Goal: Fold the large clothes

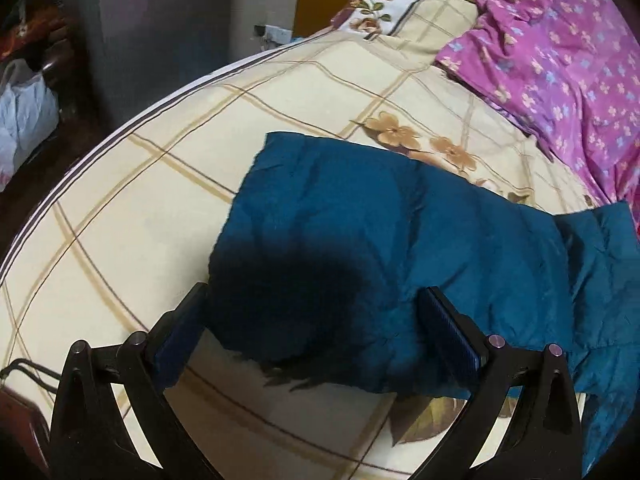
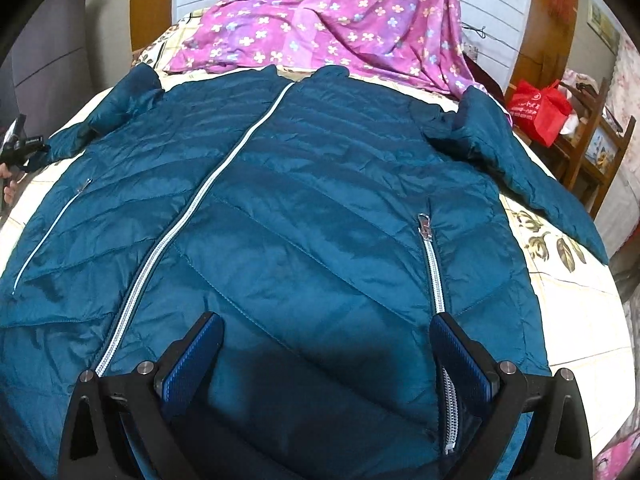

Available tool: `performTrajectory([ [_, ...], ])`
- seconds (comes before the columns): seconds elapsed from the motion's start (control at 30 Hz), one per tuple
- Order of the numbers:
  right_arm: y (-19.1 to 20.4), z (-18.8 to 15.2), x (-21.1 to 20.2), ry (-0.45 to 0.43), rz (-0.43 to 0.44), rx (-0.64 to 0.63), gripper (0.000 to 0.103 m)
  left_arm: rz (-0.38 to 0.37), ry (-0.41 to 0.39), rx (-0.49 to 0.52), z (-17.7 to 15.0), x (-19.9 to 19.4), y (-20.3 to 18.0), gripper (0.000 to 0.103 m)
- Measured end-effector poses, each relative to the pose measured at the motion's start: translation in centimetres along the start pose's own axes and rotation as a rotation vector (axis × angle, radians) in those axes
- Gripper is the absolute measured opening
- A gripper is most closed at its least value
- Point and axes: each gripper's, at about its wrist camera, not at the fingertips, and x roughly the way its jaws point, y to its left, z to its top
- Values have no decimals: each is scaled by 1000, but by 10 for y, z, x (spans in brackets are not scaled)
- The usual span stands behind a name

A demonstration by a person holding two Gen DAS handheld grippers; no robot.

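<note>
A teal quilted puffer jacket (image 2: 304, 208) lies front up on the bed, with a white centre zipper (image 2: 192, 208) and two pocket zippers. Its left sleeve (image 1: 360, 232) stretches out over the cream sheet in the left wrist view. My left gripper (image 1: 316, 320) is open, its fingers straddling the cuff end of that sleeve, just above it. My right gripper (image 2: 326, 348) is open over the jacket's lower front, near the right pocket zipper (image 2: 434, 268). The left gripper also shows at the far left of the right wrist view (image 2: 16, 140).
The bed has a cream checked sheet with flowers (image 1: 160, 200). A purple floral blanket (image 2: 340, 20) lies crumpled at the head of the bed. A red bag (image 2: 540, 108) sits on a wooden chair to the right. A white plastic bag (image 1: 24, 116) lies on the floor left.
</note>
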Motion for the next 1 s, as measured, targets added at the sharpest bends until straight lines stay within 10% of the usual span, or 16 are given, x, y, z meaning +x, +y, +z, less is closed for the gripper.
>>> performTrajectory([
  [0.07,1,1,1,3,-2,0,103,-15,-11,9,0,-5,-2,72],
  [0.13,3,1,1,2,-2,-3,103,-57,-5,11,1,-6,-4,19],
  [0.63,4,0,-4,-22,-3,11,103,-324,-247,54,-4,-122,-49,13],
  [1.0,-39,-13,-30,-75,-28,122,103,-612,-273,169,-35,-199,-197,13],
])
